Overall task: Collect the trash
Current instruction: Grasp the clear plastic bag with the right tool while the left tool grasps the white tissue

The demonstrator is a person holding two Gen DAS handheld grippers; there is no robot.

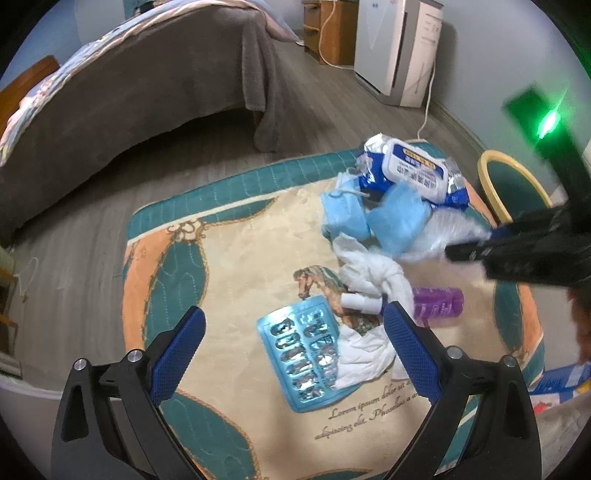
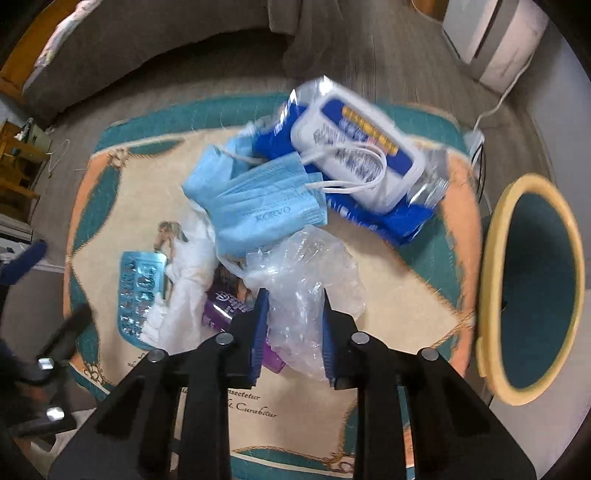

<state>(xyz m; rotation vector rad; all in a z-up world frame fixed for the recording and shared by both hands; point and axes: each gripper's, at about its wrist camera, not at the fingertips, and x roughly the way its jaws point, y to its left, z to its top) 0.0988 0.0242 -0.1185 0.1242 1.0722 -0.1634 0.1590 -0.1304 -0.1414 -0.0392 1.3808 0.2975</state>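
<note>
Trash lies in a heap on a patterned rug (image 1: 236, 251): a blue wet-wipe pack (image 1: 413, 170) (image 2: 358, 162), blue face masks (image 1: 369, 214) (image 2: 258, 203), white tissues (image 1: 369, 273) (image 2: 188, 280), a blue blister pack (image 1: 303, 354) (image 2: 140, 295), a purple bottle (image 1: 439, 302) (image 2: 225, 306) and a clear plastic bag (image 2: 306, 280). My left gripper (image 1: 295, 325) is open above the blister pack and tissues. My right gripper (image 2: 293, 306) is shut on the clear plastic bag; it also shows in the left wrist view (image 1: 476, 247).
A green bin with a yellow rim (image 2: 532, 288) (image 1: 513, 184) stands right of the rug. A bed with a grey cover (image 1: 129, 92) is behind. A white appliance (image 1: 399, 48) and its cable stand by the far wall. A wooden nightstand (image 1: 328, 29) is beside it.
</note>
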